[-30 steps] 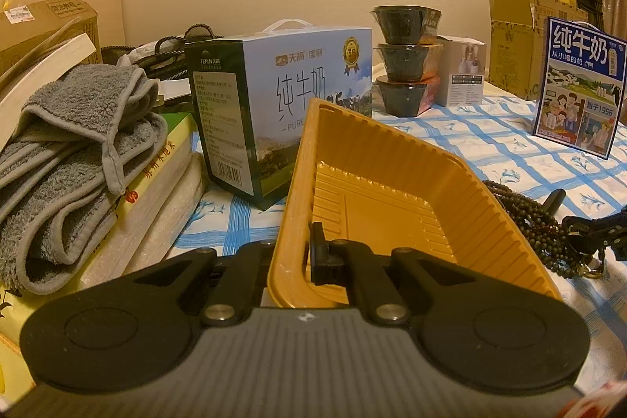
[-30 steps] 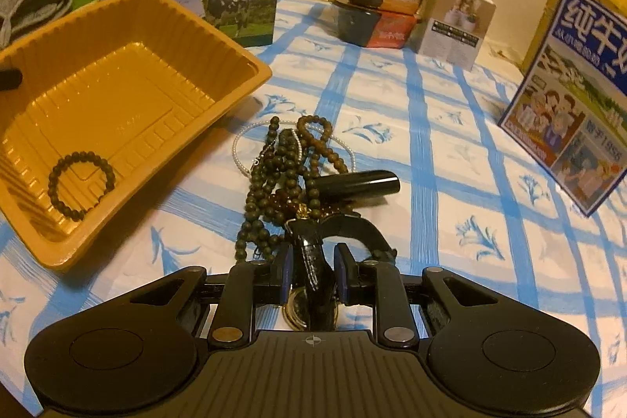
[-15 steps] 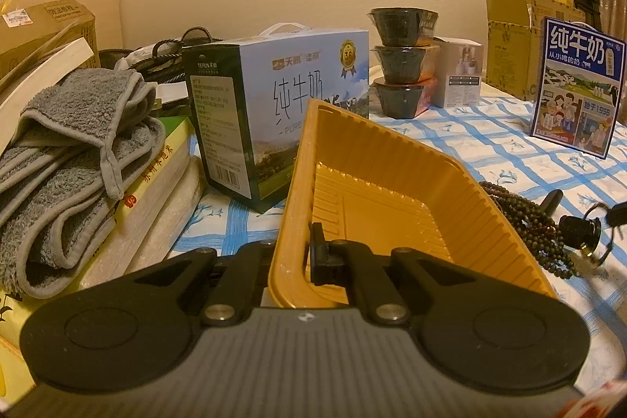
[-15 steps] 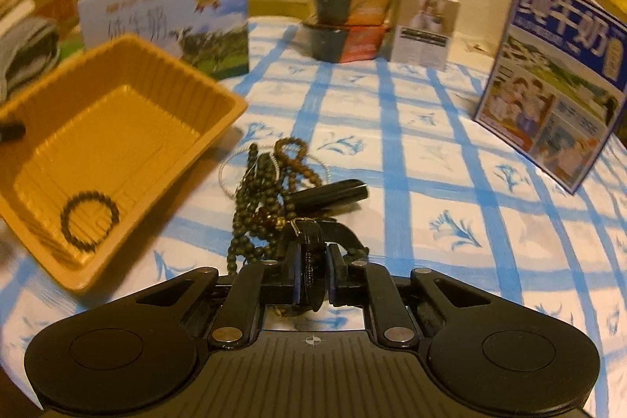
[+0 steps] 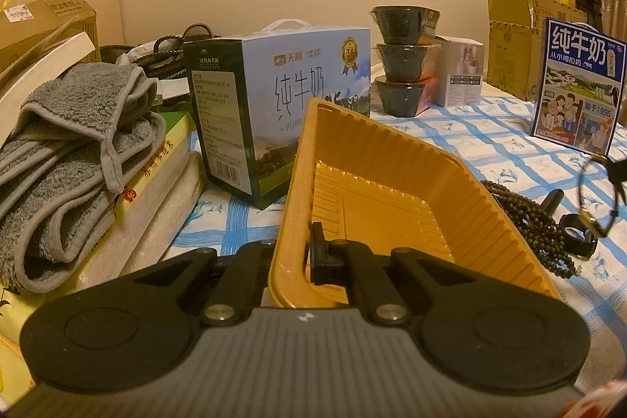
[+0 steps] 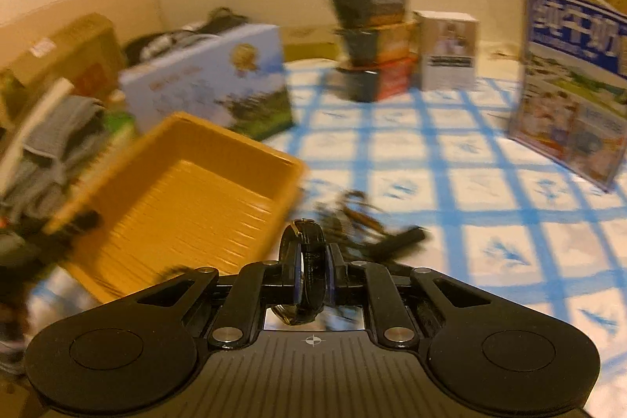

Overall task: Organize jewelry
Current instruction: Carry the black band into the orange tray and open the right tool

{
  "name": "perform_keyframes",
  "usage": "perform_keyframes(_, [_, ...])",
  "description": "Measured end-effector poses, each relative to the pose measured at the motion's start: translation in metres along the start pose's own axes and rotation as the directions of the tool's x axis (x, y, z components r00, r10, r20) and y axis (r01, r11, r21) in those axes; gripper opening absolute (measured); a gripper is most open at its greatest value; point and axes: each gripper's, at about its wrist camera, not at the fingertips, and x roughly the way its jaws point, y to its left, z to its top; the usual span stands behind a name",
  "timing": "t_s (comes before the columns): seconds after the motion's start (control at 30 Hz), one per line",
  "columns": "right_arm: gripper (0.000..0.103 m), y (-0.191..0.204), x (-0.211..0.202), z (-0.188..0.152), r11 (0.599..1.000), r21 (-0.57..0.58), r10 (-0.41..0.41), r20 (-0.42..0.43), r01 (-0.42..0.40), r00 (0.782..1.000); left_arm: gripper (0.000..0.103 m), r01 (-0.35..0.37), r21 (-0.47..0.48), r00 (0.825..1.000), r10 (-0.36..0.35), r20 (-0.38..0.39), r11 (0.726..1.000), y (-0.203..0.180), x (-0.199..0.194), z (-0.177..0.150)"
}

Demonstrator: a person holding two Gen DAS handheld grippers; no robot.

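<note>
Jewelry first: we have a black watch (image 6: pixel 309 261) pinched edge-on between the jaws of our right gripper (image 6: pixel 313 281), its strap looping above and below the pads and clear of the table — that view is smeared with blur, so the dial side is hard to read. Just beyond it a dark heap of beaded necklaces (image 6: pixel 352 222) and a black stick-like object (image 6: pixel 403 236) lie on the blue-checked tablecloth (image 6: pixel 490 183), just right of the yellow tray (image 6: pixel 188 190).

Over on our left gripper (image 5: pixel 301 253), the jaws are clamped on the near wall of that tray, one pad inside and one outside, and the tray sits tilted with its far end raised. From this side the tray floor we can see is ribbed and bare; the near part is hidden behind the gripper. The beaded necklaces (image 5: pixel 525 218) rest on the cloth beside the tray's right wall, and a thin ring-shaped piece, possibly a bracelet (image 5: pixel 595 194), shows at the right edge.

Behind the tray stands a blue milk carton box (image 5: pixel 282 108), with a folded grey towel (image 5: pixel 70 151) on books to the left, three stacked dark bowls (image 5: pixel 403 61) at the back, and a second blue milk box (image 5: pixel 580 81) on the right.
</note>
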Motion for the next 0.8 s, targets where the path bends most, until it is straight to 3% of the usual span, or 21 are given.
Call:
perform_keyframes(0.23, [0.012,0.052,0.031,0.009,0.979,0.042,0.199,-0.024,-0.198,0.98,0.004,0.001,0.006,1.0,-0.001,0.0,1.0,0.0,0.0,0.0])
perform_keyframes(0.6, [0.013,0.094,0.089,-0.01,0.929,0.194,0.342,-0.121,-0.315,0.932,0.004,0.001,0.005,1.0,-0.001,-0.006,1.0,0.0,0.0,-0.001])
perform_keyframes(0.8, [0.018,0.103,0.091,-0.014,0.934,0.143,0.349,-0.166,-0.328,0.922,0.004,-0.001,-0.007,1.0,0.001,-0.021,1.0,0.001,0.0,-0.005])
